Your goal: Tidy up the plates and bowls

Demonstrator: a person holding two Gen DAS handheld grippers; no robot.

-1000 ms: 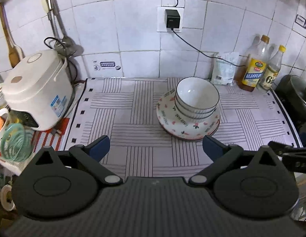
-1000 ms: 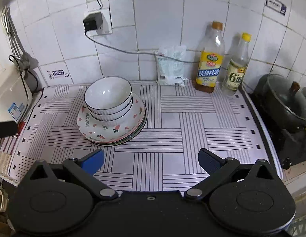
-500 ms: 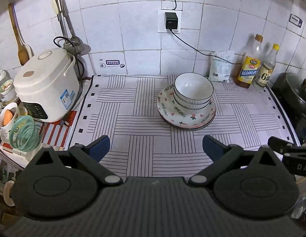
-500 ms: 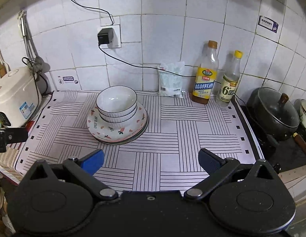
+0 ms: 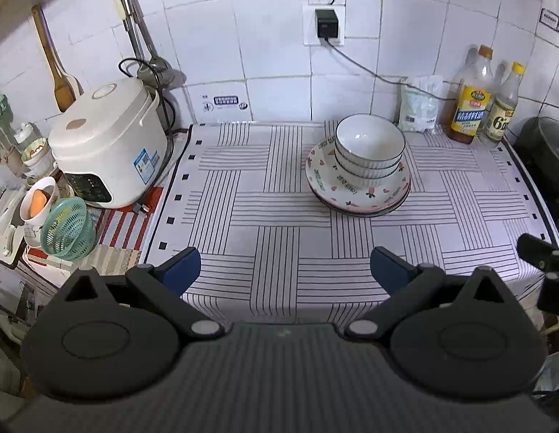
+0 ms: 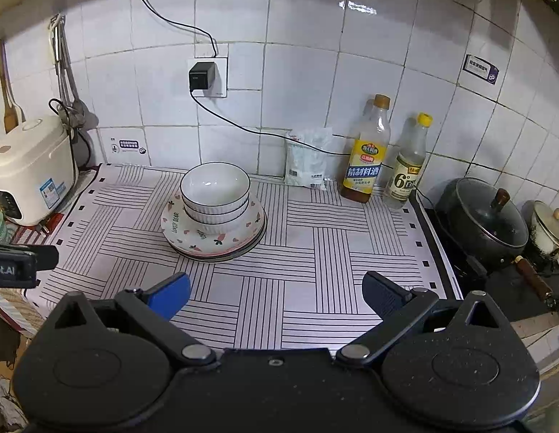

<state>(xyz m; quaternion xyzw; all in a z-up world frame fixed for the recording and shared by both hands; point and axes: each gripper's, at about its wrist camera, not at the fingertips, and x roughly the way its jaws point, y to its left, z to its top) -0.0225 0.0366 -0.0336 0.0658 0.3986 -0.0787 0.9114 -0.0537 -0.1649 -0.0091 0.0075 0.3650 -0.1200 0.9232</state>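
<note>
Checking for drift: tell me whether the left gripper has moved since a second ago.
Yes. The left gripper has pulled back; the wall socket and bowl stack look farther away.

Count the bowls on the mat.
3, as far as the rims show. All are nested in one stack on the plates, mid-mat: top bowl, middle bowl, bottom bowl. More could hide inside the stack.
</note>
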